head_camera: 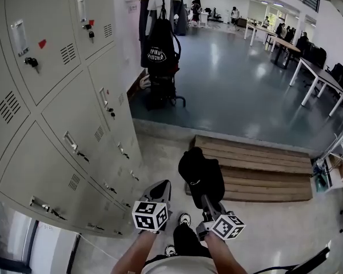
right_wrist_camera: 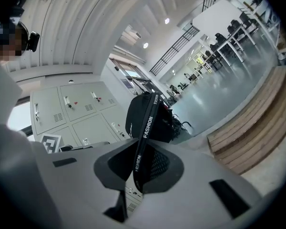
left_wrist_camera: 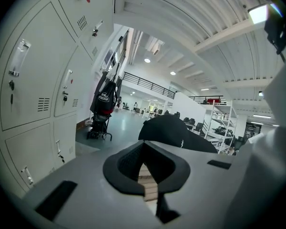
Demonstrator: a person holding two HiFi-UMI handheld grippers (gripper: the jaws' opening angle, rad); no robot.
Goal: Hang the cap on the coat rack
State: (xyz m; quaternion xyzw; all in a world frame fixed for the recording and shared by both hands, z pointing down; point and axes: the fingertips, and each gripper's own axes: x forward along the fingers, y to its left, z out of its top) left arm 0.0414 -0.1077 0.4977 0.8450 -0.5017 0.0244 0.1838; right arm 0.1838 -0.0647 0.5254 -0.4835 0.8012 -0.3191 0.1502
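Observation:
The black cap (head_camera: 201, 173) hangs in front of me over the pale floor. My right gripper (head_camera: 206, 197) is shut on it from below. In the right gripper view its jaws (right_wrist_camera: 144, 152) pinch the cap's black strap (right_wrist_camera: 148, 123) printed "FASHION", and the cap's crown (right_wrist_camera: 138, 114) sits just beyond. My left gripper (head_camera: 160, 190) hovers left of the cap, jaws together with nothing in them (left_wrist_camera: 144, 147); the cap (left_wrist_camera: 174, 132) shows to its right. The coat rack (head_camera: 160, 33) stands far ahead by the lockers, loaded with a black bag and clothes; in the left gripper view the rack (left_wrist_camera: 105, 106) is at left.
Grey lockers (head_camera: 57, 113) line the whole left side. A low wooden step platform (head_camera: 263, 170) lies ahead on the right, leading to a dark glossy floor. White tables (head_camera: 314, 73) and people stand far right. A shelf unit (head_camera: 337, 158) is at the right edge.

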